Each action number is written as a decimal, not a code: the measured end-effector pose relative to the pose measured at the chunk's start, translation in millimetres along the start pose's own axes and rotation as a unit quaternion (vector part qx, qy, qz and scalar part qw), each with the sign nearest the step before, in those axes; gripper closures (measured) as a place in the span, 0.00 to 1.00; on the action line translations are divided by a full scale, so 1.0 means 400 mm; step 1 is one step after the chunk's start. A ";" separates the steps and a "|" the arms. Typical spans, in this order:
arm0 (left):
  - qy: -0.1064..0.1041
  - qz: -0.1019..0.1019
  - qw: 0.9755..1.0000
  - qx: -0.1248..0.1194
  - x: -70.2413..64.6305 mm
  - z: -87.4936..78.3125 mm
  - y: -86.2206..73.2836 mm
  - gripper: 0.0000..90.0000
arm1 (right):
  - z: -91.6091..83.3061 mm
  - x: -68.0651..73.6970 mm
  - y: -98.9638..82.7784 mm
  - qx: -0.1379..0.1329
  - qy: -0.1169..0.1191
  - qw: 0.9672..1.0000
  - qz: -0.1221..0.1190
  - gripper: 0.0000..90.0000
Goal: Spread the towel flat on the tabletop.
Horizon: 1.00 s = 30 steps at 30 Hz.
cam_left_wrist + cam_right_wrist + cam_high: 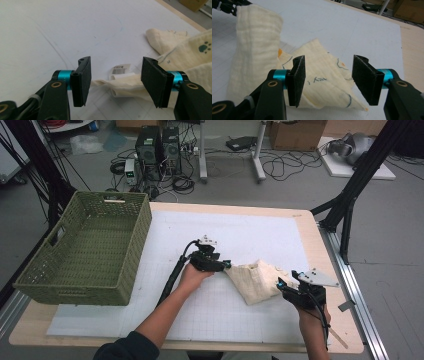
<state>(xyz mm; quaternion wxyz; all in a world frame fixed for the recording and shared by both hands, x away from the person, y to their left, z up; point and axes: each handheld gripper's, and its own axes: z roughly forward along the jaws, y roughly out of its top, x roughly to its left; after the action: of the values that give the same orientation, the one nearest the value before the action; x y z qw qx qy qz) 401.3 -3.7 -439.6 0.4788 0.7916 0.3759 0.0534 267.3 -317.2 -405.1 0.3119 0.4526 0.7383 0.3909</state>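
on white surface (250, 240), cream cloth (256, 281) lay crumpled between left gripper (226, 265) and right gripper (283, 284); both jaws stood apart, nothing clamped, cloth edge between left jaws.

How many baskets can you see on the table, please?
1. A green woven basket stands at the table's left edge, left of the left gripper and the cream cloth. The high view shows the whole tabletop, so another is unlikely to be hidden.
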 end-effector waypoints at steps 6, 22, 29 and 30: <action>-0.025 0.064 0.996 0.056 -0.040 0.021 -0.019 0.46 | -0.001 -0.002 0.000 0.001 0.000 1.000 0.002 0.49; -0.066 0.130 0.986 0.076 -0.112 -0.017 -0.073 0.87 | 0.000 0.000 -0.001 -0.001 0.001 1.000 0.003 0.49; -0.010 0.078 0.997 0.017 -0.046 -0.089 -0.043 0.96 | -0.001 0.000 -0.003 0.000 0.000 1.000 0.005 0.49; -0.003 0.069 0.998 0.008 -0.030 -0.106 -0.038 0.96 | -0.001 0.000 -0.003 0.001 -0.001 1.000 0.005 0.49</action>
<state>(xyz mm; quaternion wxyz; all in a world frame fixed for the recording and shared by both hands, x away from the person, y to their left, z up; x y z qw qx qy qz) 365.4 22.9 -425.8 0.4685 0.8196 0.3195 0.0810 266.5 -317.8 -405.9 0.3102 0.4564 0.7363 0.3916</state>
